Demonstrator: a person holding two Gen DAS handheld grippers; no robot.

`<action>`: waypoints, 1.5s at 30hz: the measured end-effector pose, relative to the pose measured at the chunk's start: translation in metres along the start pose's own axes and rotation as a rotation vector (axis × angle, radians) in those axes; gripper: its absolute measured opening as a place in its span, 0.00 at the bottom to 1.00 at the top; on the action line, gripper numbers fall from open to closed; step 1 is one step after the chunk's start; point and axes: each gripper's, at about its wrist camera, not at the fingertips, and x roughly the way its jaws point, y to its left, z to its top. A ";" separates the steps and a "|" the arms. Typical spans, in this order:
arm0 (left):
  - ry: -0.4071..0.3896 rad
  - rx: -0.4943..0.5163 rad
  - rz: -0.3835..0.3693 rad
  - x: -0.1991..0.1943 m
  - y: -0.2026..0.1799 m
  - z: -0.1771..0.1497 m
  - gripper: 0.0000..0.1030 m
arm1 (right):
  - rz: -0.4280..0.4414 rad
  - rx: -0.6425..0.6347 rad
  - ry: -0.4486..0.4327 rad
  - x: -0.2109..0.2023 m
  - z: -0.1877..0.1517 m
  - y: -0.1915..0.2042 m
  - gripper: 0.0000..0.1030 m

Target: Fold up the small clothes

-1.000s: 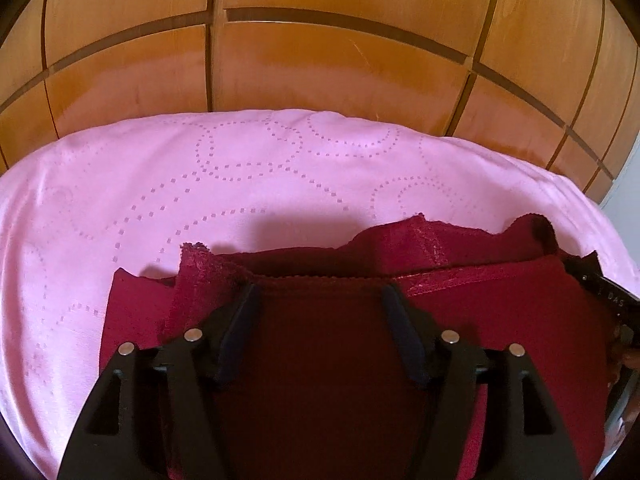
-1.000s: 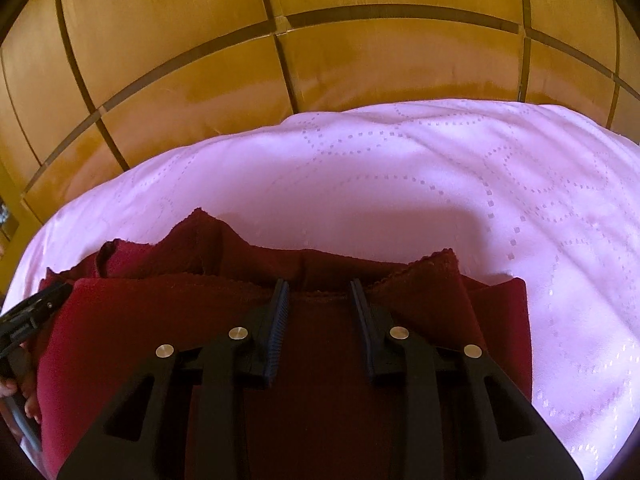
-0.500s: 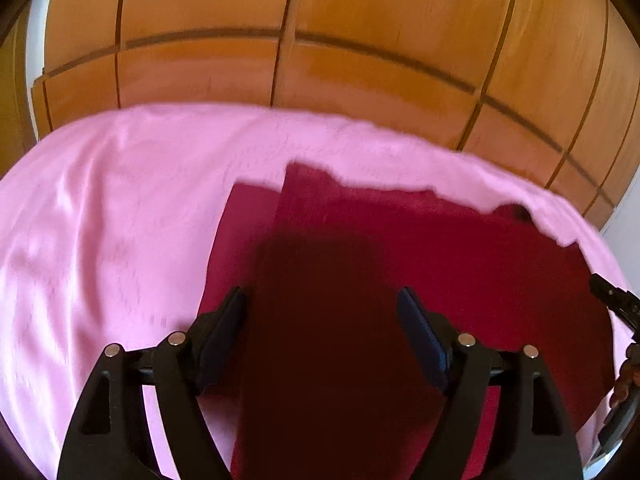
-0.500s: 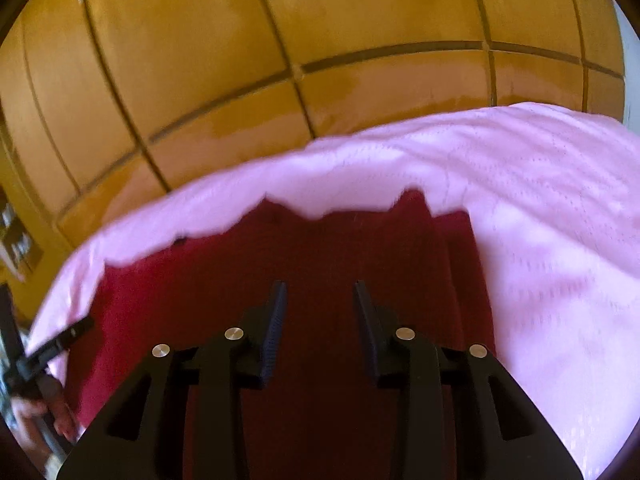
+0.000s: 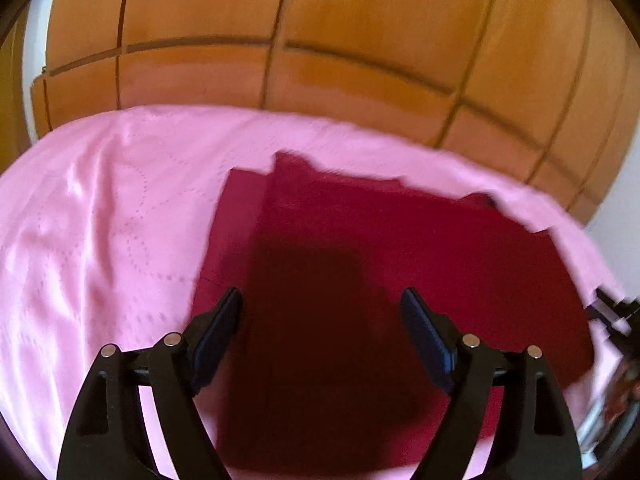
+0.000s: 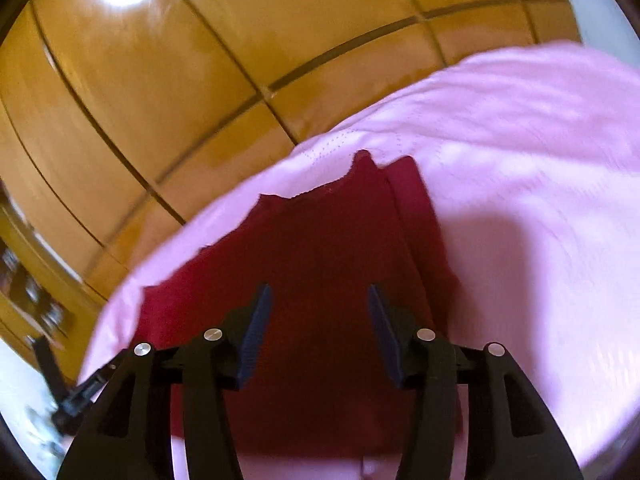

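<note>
A dark red garment (image 5: 360,260) lies folded flat on the pink bedsheet (image 5: 100,240). It also shows in the right wrist view (image 6: 320,248), with a narrower under layer sticking out along its right side. My left gripper (image 5: 322,300) is open and empty, raised above the garment's near left part. My right gripper (image 6: 320,298) is open and empty, raised above the garment's near right part. The right gripper's tip (image 5: 612,308) shows at the right edge of the left wrist view. The left gripper's tip (image 6: 80,396) shows at the lower left of the right wrist view.
A glossy wooden headboard (image 5: 320,60) with panel grooves rises behind the bed, also in the right wrist view (image 6: 160,80). Pink sheet spreads left of the garment and right of it (image 6: 540,200). A white wall (image 5: 624,200) lies at the far right.
Both grippers let go of the garment's edge and opened wider. They pulled back and up, and the garment now lies flat on the sheet.
</note>
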 end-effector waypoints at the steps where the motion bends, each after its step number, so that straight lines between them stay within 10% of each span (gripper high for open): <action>1: -0.026 0.008 -0.025 -0.012 -0.007 -0.003 0.78 | 0.006 0.017 0.000 -0.010 -0.005 -0.003 0.48; 14: 0.016 0.147 -0.229 -0.027 -0.075 -0.041 0.72 | 0.061 0.269 0.155 -0.043 -0.074 -0.039 0.48; 26: 0.106 0.130 -0.189 0.000 -0.076 -0.058 0.47 | 0.130 0.369 0.100 -0.004 -0.058 -0.032 0.55; 40: 0.111 0.170 -0.164 0.005 -0.077 -0.067 0.43 | 0.093 0.508 0.001 0.029 -0.027 -0.040 0.55; 45: 0.119 0.127 -0.202 -0.004 -0.069 -0.060 0.55 | 0.057 0.527 -0.004 0.038 -0.022 -0.050 0.22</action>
